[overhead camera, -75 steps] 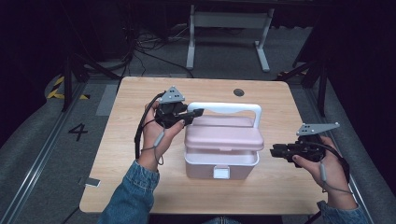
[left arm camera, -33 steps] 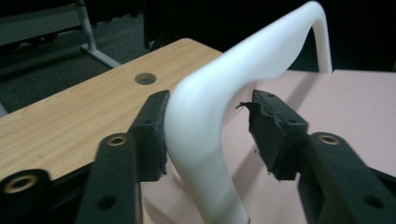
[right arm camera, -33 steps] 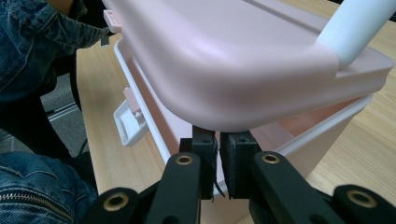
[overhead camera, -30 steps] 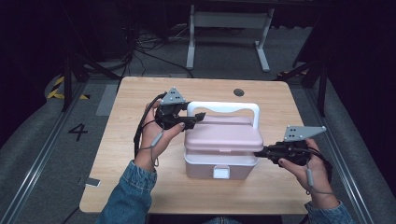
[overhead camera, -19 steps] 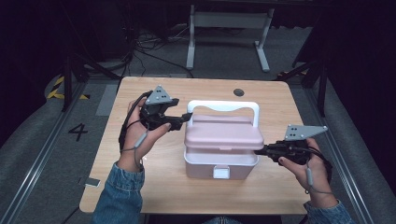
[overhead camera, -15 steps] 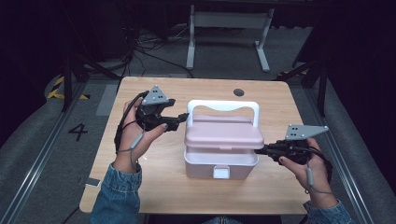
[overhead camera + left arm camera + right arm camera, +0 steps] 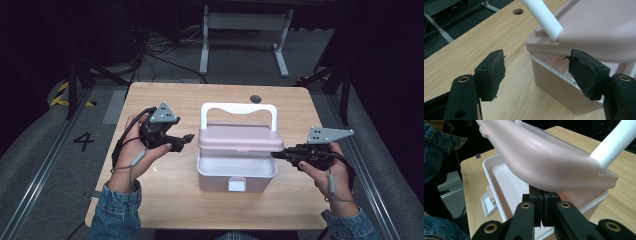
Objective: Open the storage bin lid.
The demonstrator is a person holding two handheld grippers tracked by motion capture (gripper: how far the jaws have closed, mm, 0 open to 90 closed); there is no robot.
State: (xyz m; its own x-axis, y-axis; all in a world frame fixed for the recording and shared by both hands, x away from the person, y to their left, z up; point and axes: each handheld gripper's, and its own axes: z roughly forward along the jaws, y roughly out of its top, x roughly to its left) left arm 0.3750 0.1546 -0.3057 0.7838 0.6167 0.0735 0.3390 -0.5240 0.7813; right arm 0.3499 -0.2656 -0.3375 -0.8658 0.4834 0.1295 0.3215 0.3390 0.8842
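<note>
Pink box (image 7: 237,167) mid-table (image 7: 150,210) has its lid (image 7: 240,137) partly lifted, apparently propped by the right gripper (image 7: 541,200), fingers together beneath it; left gripper (image 7: 536,72), fingers apart, waits beside it.

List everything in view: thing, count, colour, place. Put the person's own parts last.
Light wooden table: one, tan, centre, with a round dark hole near its far edge.
Pink plastic box: one, pale pink with a white front latch, mid-table.
Pink box lid: one, pink, raised off the box at the front.
White handle: one, upright on the lid's far side.
White metal frame: one, on the floor beyond the table.
Yellow-black floor marking: one, left of the table.
Left gripper: black, fingers open, left of the box.
Right gripper: black, fingers shut, tips under the lid's right edge.
Denim sleeves: two, blue, bottom.
</note>
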